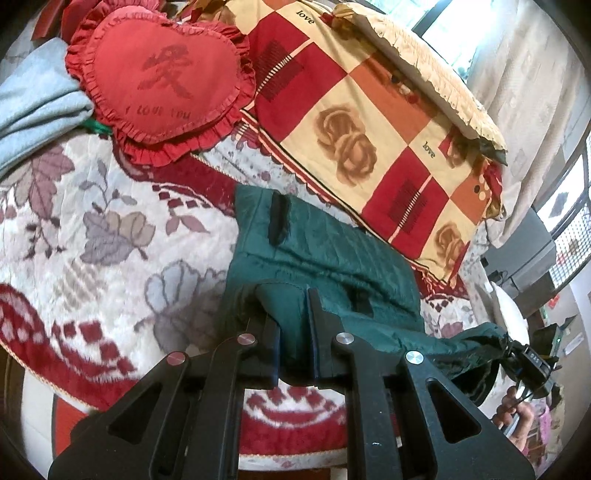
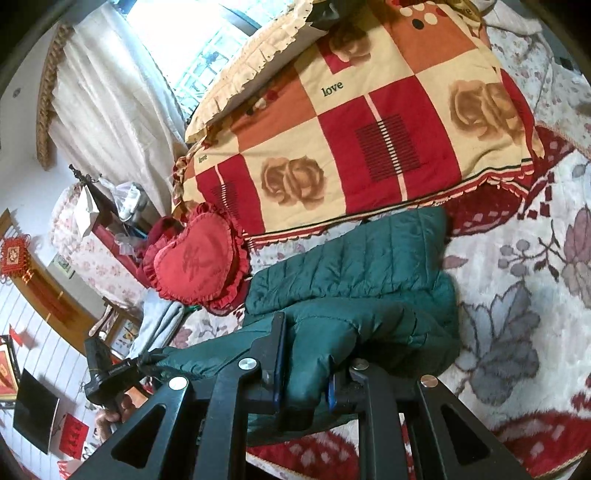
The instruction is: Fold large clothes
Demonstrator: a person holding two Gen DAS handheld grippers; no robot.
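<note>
The green quilted jacket [image 2: 369,258] is lying on the bed's floral blanket [image 2: 517,295], its long axis running from the near edge toward the checkered quilt [image 2: 369,110]. The left hand-held gripper [image 1: 295,314] and right hand-held gripper [image 2: 306,354] are each clamping its near edge; lifting both evenly should be keeping the fold square.

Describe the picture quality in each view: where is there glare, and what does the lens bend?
Left wrist view: the window is blown out white; the checked quilt curves with the fisheye; the green jacket is slightly soft. Right wrist view: the window glares likewise, the curtain bows, and dark corners frame the circle.
</note>
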